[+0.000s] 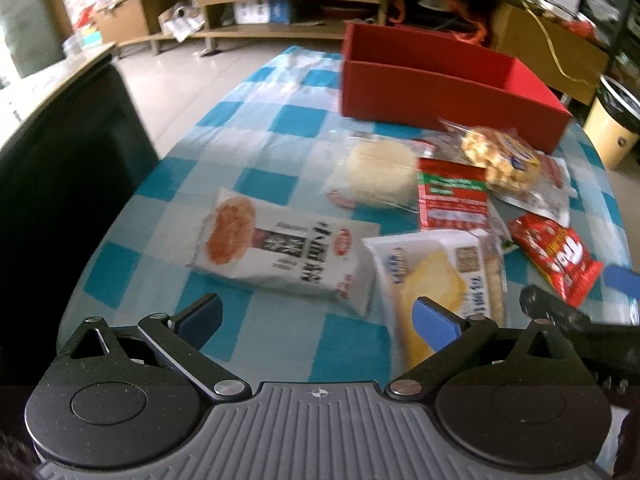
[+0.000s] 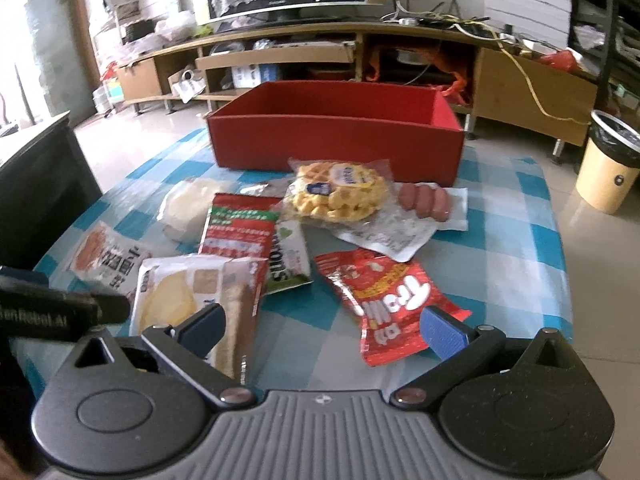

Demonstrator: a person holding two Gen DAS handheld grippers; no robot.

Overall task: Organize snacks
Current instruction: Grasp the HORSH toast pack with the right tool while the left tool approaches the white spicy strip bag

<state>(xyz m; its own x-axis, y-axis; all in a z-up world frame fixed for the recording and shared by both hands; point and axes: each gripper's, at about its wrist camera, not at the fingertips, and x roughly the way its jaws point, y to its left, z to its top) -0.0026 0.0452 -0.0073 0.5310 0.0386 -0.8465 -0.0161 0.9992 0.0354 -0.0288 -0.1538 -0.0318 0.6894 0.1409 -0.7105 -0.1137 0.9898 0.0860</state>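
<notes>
Here, the snack packets are spread loose on the checked tablecloth in front of the red box, which looks empty. The red crinkly packet and the sandwich pack are judged light, soft and slippery; a sealed edge would best be pinched, so the contents are not crushed. The left gripper and right gripper are held apart, with nothing between the fingers. The sausages are shown plainly only by the right wrist view, the white bun packet fully only by the left.
</notes>
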